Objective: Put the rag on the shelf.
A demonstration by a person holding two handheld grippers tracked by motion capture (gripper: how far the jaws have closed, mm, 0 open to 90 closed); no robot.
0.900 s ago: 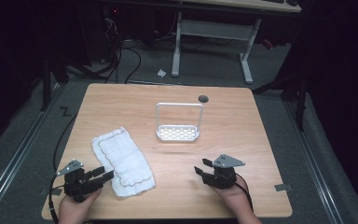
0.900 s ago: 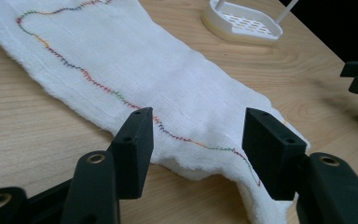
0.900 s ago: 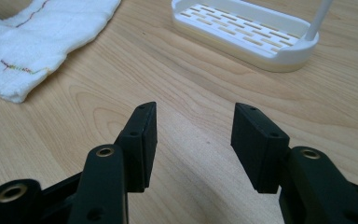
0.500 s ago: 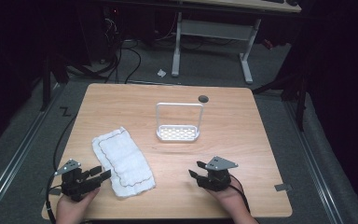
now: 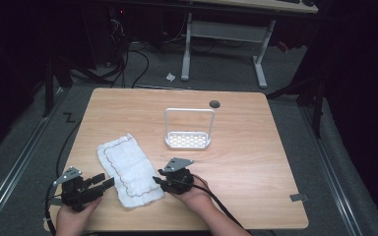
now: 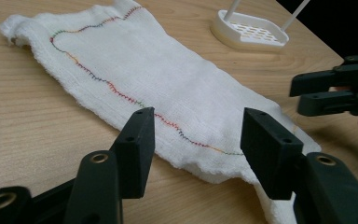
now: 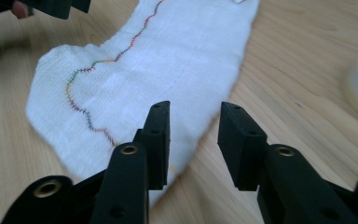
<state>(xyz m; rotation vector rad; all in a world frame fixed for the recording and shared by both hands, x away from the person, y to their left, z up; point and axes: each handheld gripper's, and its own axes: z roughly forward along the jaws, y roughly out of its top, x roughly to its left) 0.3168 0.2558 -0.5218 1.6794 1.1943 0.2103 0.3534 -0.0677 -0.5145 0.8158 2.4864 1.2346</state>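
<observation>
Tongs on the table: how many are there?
2. The left tongs sit at the white cloth's near left edge; the right tongs at its near right edge. Both are hand-held.

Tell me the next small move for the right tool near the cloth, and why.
Probably ease the right tool forward and down so its jaws straddle the white cloth's near edge. The jaws stand open with nothing between them, hovering over that edge, while the left tool waits open at the opposite side.
</observation>
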